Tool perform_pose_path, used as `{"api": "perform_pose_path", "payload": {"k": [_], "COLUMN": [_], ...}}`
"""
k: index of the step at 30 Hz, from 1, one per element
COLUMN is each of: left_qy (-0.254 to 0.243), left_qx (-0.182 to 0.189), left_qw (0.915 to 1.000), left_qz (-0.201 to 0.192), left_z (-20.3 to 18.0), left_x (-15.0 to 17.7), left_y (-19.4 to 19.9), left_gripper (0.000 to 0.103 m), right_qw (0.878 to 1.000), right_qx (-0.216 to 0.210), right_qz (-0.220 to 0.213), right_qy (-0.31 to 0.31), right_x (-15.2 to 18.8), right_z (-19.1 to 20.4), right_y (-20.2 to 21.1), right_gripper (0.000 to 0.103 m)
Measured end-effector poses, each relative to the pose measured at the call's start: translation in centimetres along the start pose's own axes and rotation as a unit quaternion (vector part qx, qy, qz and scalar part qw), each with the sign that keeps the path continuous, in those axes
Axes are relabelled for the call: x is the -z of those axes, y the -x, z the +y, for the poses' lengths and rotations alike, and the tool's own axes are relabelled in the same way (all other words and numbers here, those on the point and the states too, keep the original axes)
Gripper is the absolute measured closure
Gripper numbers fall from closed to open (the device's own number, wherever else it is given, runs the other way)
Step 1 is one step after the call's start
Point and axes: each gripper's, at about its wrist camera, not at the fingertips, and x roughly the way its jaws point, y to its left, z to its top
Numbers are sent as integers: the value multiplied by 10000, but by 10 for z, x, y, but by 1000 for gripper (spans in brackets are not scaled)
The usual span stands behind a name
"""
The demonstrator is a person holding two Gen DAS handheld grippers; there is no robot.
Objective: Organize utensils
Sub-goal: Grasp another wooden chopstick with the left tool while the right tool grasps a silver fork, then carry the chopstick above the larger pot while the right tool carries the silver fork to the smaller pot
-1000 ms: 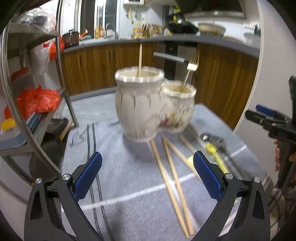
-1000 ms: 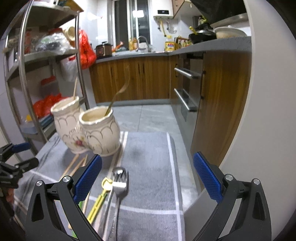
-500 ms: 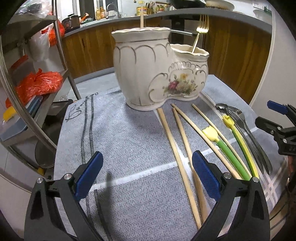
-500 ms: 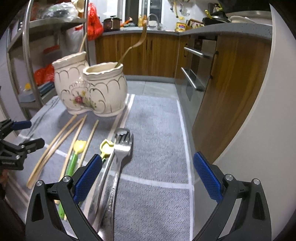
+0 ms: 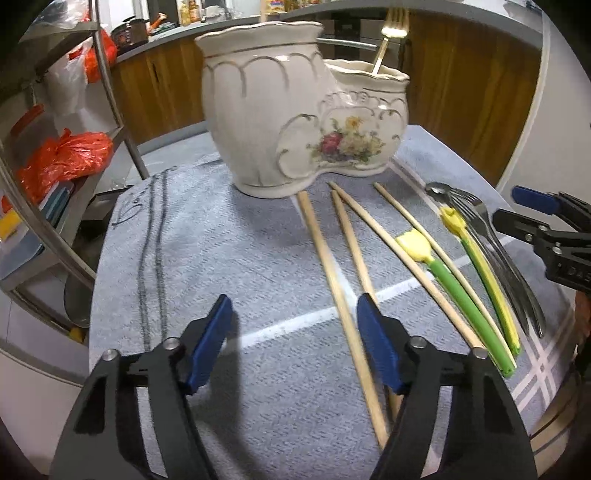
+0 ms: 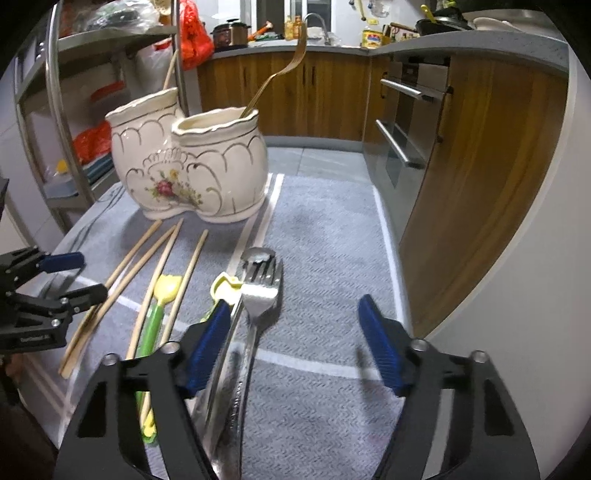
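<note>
Both my grippers tilt steeply down toward the grey cloth (image 5: pixel 207 258) that covers the tabletop.

Left gripper (image 5: pixel 293 343): its jaws have just been closing and stand partly apart, gripping nothing. A wooden chopstick (image 5: pixel 334 280) runs through the gap close to the right-hand pad; whether the pad touches it I cannot tell. A second chopstick (image 5: pixel 352 240) passes behind that same pad. Two more chopsticks, a green-handled utensil (image 5: pixel 461 295) and a yellow-handled utensil (image 5: pixel 484 277) lie further to the right.

Right gripper (image 6: pixel 293 341): its jaws have likewise just been closing and stand partly apart, nothing clasped. A steel fork (image 6: pixel 258 299) lies on the cloth just inside the left-hand pad, over a steel spoon (image 6: pixel 256 254); contact with the pad I cannot tell. The rest of the gap shows bare cloth.

Cream ceramic two-pot holder (image 5: pixel 295 122), floral decoration: upright at the far end of the cloth, beyond all the loose utensils. A gold fork (image 5: pixel 391 29) stands in its lower pot, and a single chopstick (image 6: pixel 170 68) in the taller one.
</note>
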Motion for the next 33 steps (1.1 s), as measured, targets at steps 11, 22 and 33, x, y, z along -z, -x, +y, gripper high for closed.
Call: {"api": "perform_pose_path", "payload": {"k": [11,22,33], "left_qy": [-109,-90,-119], "left_qx": [361,484,709], "left_qw": [9993,9988,9967], "left_qz": [18,18,-369], "left_z": [2,6,13], "left_x": [-4,-8,-3], "left_y": [0,0,15], "left_gripper": [97,97,97], "right_qw": [9994,9982,9992], "right_qx": [-245,-424,-388], "right_qz": [215,409,63], "right_qy": [126,69,117], "right_x": [1,4,4], "right_z": [8,9,5], "right_y": [-3,-15,4], "right_gripper": [68,91,97]}}
